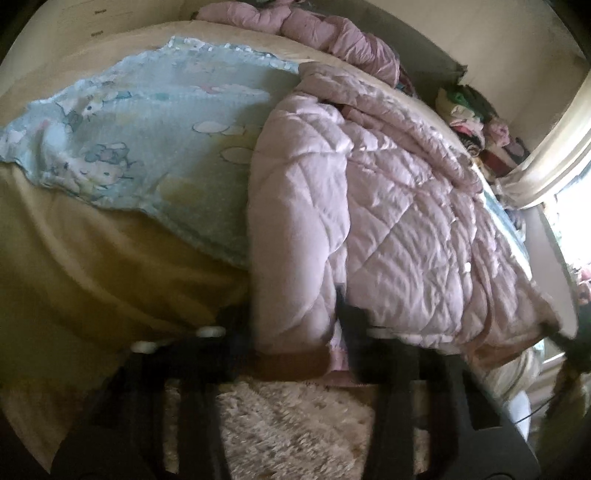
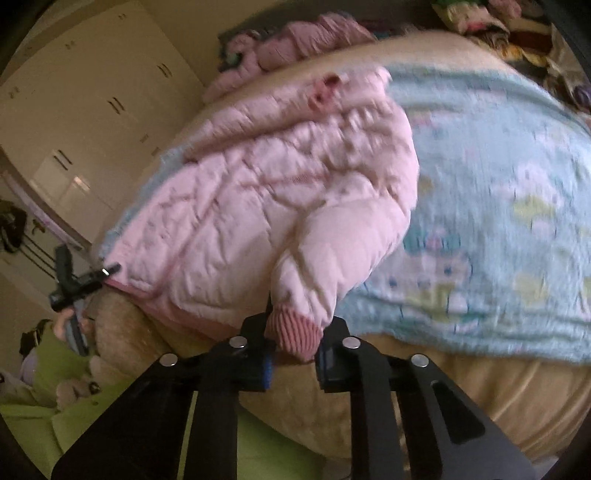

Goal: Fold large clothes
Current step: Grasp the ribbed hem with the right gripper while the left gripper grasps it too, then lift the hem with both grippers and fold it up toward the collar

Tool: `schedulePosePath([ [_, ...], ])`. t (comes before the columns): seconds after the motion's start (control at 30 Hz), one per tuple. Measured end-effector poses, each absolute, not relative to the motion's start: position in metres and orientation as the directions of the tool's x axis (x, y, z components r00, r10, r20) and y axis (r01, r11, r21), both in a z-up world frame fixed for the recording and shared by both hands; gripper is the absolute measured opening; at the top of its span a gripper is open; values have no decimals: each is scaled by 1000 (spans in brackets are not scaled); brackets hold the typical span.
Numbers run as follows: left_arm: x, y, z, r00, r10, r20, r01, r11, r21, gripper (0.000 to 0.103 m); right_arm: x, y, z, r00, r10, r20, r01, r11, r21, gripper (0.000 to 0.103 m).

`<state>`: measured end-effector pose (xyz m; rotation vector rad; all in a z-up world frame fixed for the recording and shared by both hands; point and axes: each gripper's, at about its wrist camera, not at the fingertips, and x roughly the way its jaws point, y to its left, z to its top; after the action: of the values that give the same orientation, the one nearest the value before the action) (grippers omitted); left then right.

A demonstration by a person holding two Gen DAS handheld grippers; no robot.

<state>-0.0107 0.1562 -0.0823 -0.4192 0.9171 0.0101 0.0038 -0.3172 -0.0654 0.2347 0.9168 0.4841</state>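
Observation:
A pale pink quilted jacket point(image 1: 388, 206) lies spread on a bed, partly over a light blue cartoon blanket point(image 1: 155, 122). In the left wrist view my left gripper point(image 1: 293, 321) is at the jacket's near edge, with a padded fold and its brownish ribbed band point(image 1: 291, 365) pinched between the dark, blurred fingers. The right wrist view shows the jacket point(image 2: 258, 192) from the other side. There my right gripper point(image 2: 295, 332) is shut on the sleeve's pink ribbed cuff point(image 2: 295, 336). My left gripper point(image 2: 107, 271) shows at the left, its tip on the hem corner.
The bed has a beige cover point(image 2: 461, 398). A shaggy rug point(image 1: 295, 424) lies below its near edge. Crumpled pink bedding point(image 1: 314, 26) and a pile of clothes point(image 1: 469, 110) sit at the far side. White wardrobe doors point(image 2: 85, 110) stand behind, green fabric point(image 2: 74, 387) lower left.

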Motion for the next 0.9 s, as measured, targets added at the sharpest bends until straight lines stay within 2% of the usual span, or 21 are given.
schedulePosePath([
  [0.13, -12, 153, -64, 645, -165, -746, -162, 925, -344, 12, 11, -320, -39, 579, 520, -629, -339, 854, 395, 13],
  [0.37, -2, 152, -10, 737, -119, -666, -135, 939, -317, 12, 33, -319, -9, 654, 532, -537, -370, 845, 386, 12],
  [0.57, 23, 155, 13, 776, -92, -624, -154, 932, -328, 12, 55, -323, 15, 710, 533, -460, -380, 841, 386, 12],
  [0.9, 67, 158, 45, 814, -34, -580, -175, 937, -301, 12, 98, -324, 39, 760, 521, -388, -389, 843, 371, 12],
])
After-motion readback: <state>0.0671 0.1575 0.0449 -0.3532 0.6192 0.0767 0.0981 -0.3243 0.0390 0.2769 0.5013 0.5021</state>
